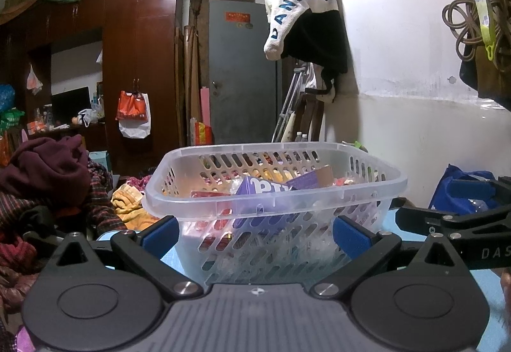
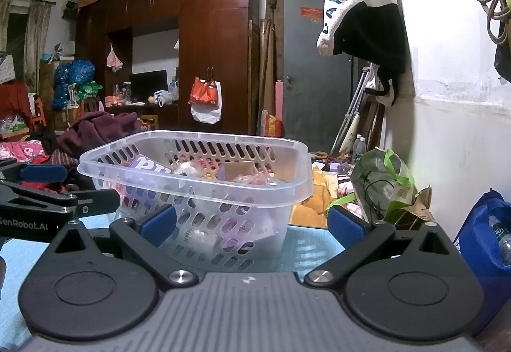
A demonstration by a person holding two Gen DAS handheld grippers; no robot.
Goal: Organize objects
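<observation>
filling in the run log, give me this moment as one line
left gripper: open, empty | right gripper: open, empty | basket: on blue table, holds purple box and packets

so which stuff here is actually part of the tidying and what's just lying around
Part of the job:
- clear plastic basket on the blue table
- purple box inside it
- left gripper, open
- right gripper, open

Lying about:
- maroon clothes pile
- green bag
- blue bag
- hanging orange-and-white bag
</observation>
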